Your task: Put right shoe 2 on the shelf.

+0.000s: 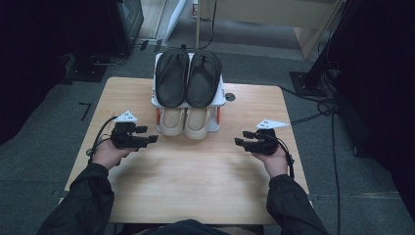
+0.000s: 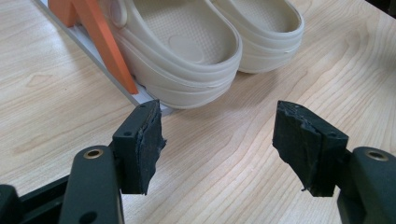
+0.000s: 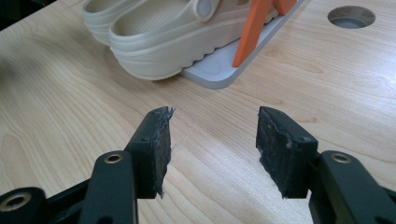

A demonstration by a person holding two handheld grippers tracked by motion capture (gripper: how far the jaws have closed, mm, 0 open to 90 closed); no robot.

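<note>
Wooden bench (image 1: 195, 166) seen from above, w/ a small white shoe rack (image 1: 221, 95) at its far middle as the landmark. Left of the rack, near its front corner, the left gripper (image 1: 150, 140) sits in a hand low over the bench; fingers (image 2: 140, 149) wide apart, nothing btwn them, pointed toward the rack. On the rack's top shelf: a pair of black sandals (image 1: 188, 78), side by side. On its lower shelf: a pair of beige clogs (image 1: 185, 121), heels sticking out toward the person, orange struts either side. Right of the rack, near its other front corner, the right gripper (image 1: 238, 142); fingers (image 3: 156, 149) wide apart, empty, aimed at the clogs.
</note>
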